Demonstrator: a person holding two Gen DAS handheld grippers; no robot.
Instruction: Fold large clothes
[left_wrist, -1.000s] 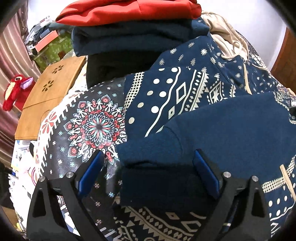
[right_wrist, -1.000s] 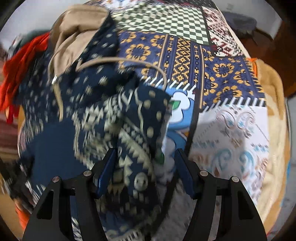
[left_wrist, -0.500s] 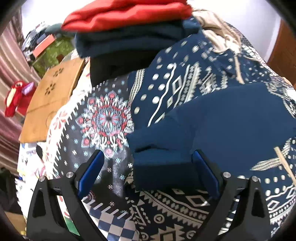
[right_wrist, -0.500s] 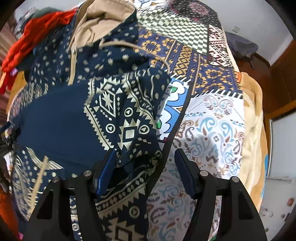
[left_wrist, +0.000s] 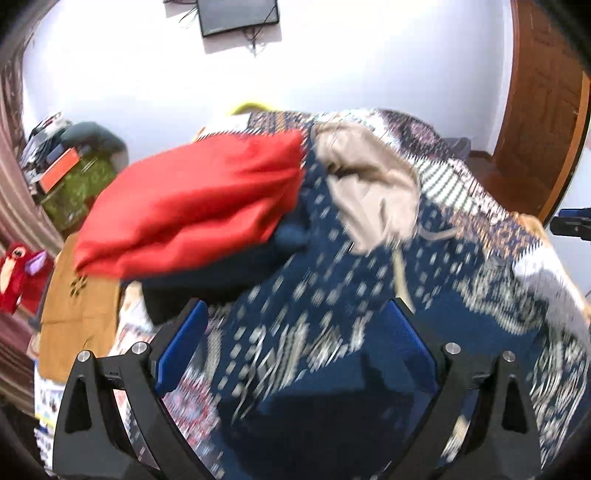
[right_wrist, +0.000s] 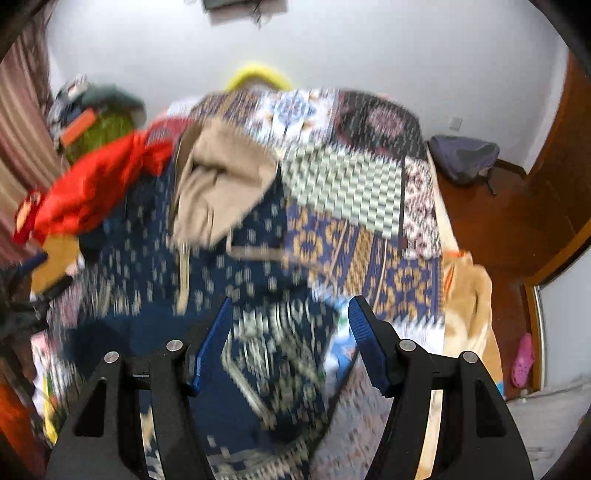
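A navy hooded jacket with cream patterns (left_wrist: 332, 295) lies on the bed, its beige-lined hood (left_wrist: 373, 184) at the far end. It also shows in the right wrist view (right_wrist: 229, 280), with the hood (right_wrist: 218, 184) up. My left gripper (left_wrist: 295, 339) is open, above the jacket's lower left part. My right gripper (right_wrist: 288, 343) is open, above the jacket's lower right edge. Neither holds cloth. Both views are blurred by motion.
A stack of folded clothes topped by a red one (left_wrist: 192, 206) sits at the jacket's left. The patchwork bedspread (right_wrist: 351, 192) extends right. A wooden box (left_wrist: 77, 314) and red plush toy (left_wrist: 18, 273) lie left. A wooden door (left_wrist: 546, 96) stands right.
Both grippers have pulled back and tilted up from the jacket, so the wall and far end of the bed came into view. The folded sleeves stay on the jacket.
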